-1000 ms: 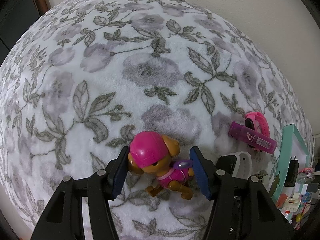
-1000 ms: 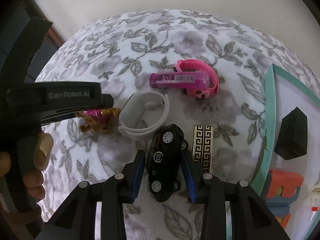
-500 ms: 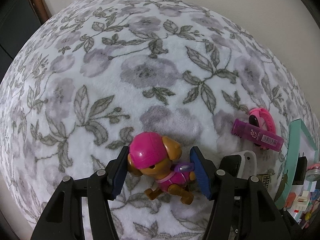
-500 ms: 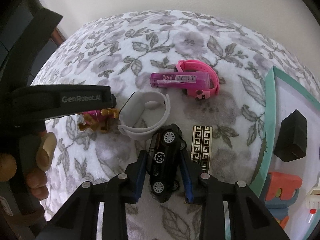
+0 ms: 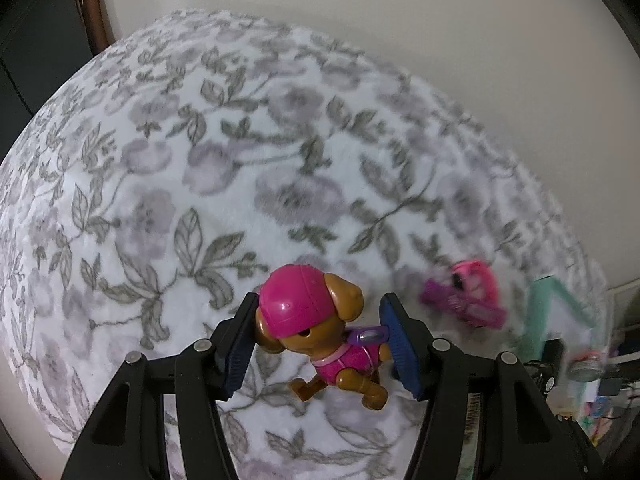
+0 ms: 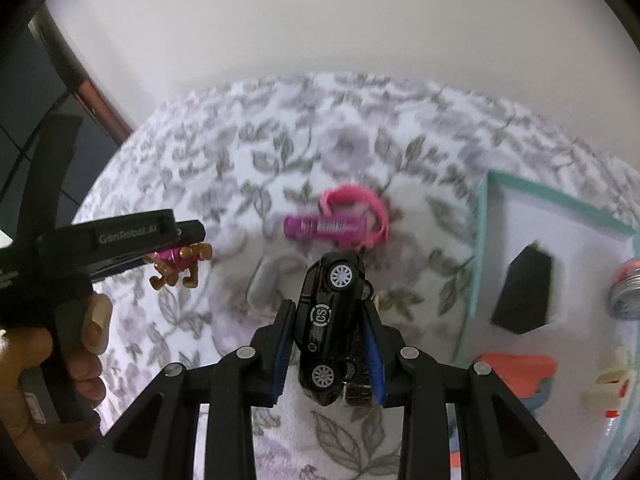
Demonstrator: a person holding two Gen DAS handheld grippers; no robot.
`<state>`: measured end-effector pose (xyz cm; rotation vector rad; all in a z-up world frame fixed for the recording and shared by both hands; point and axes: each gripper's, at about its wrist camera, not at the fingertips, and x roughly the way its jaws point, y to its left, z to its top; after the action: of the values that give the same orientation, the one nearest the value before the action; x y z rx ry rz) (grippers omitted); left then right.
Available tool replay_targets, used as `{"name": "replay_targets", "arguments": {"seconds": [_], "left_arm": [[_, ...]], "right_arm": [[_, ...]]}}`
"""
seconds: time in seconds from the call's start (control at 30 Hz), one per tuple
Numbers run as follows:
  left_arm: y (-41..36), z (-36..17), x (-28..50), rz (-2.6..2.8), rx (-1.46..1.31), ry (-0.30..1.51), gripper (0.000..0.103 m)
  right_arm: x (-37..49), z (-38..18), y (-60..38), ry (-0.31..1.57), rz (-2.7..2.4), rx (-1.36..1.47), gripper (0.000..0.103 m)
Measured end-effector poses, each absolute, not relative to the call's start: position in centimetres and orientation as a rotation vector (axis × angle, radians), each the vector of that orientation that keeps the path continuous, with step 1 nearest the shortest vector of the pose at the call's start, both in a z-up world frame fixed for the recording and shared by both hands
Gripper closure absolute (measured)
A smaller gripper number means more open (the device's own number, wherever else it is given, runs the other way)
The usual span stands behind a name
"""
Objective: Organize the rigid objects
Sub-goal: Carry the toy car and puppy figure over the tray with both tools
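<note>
The only real container here is the teal-rimmed tray (image 6: 480, 240), off to the right of the right claw (image 6: 328, 348). Inside it I can make out a black angular block (image 6: 524, 292), a round metal-lidded jar (image 6: 628, 292) at the far right edge, an orange-red piece (image 6: 516, 368) nearer the camera and a cream clip-shaped thing (image 6: 612, 380). It's all a bit smeared, so I can't tell what those last two are.

Writing-wise: the black toy car (image 6: 328, 320) has a white circle logo reading "GS" on its side, and the left claw's body says "GenRobot.AI" when seen from the right wrist camera. The purple tube (image 6: 324, 228) has a label strip, but it's too blurry to read.

The right claw is narrow, clamped on the car, which sits nose-forward between the blue pads. Just under it is a gold-and-black patterned plate (image 6: 356, 394), and a grey band (image 6: 272, 280) lies ahead to the left. The tube lies ahead of the claw against a pink watch band (image 6: 360, 208).

The left claw (image 5: 318, 340) is pinching the puppy figure (image 5: 320, 328) with the pink cap, pads pressed on either side. All of this is over a floral blanket (image 5: 160, 200).
</note>
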<state>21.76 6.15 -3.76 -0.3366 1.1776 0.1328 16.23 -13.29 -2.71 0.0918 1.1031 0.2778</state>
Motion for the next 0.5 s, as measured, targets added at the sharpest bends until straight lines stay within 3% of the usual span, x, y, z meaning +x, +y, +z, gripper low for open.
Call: {"name": "replay_targets", "arguments": {"seconds": [0.5], "left_arm": [[-0.3,3.1,20.0,-0.080,-0.271,1.037,0.041]], "right_arm": [[14.7,3.9,-22.7,0.940,0.065,0.184,0.069]]}}
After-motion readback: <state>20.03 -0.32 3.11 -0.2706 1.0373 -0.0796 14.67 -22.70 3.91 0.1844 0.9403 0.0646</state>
